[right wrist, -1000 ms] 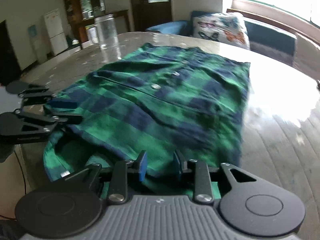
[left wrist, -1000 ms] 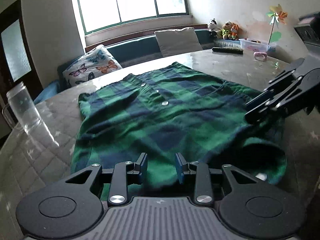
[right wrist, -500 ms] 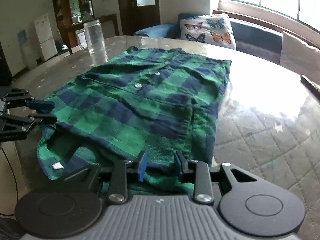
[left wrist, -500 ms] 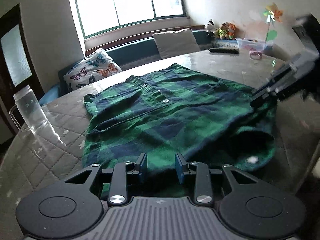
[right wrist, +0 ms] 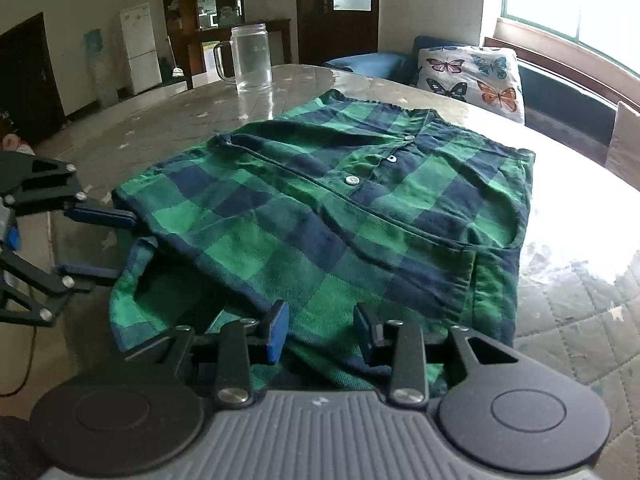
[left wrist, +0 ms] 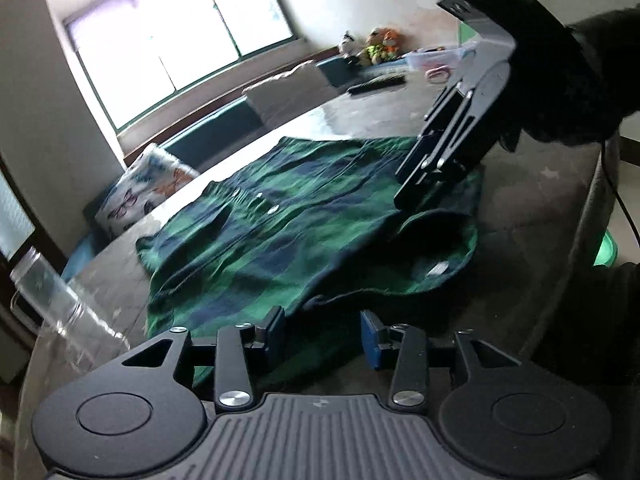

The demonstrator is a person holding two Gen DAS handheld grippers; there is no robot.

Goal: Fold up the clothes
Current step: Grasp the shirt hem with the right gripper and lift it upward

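Green-navy plaid shirt [right wrist: 320, 216] folded flat, both grippers opening, fabric between, unpinched.

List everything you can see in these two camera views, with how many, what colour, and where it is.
shirt: one, green and navy plaid, spread on the table, buttons up.
table: one, grey quilted cover under a shiny sheet.
glass jar: one, clear, with handle, on the table beyond the shirt.
butterfly cushion: one, white, on the blue bench.
plain cushion: one, pale, under the window.
stuffed toys: a few, blurred, far corner.
fridge: one, white, back room.
left gripper: black, blue pads, opening, near hem.
right gripper: black, blue pads, opening, over hem.
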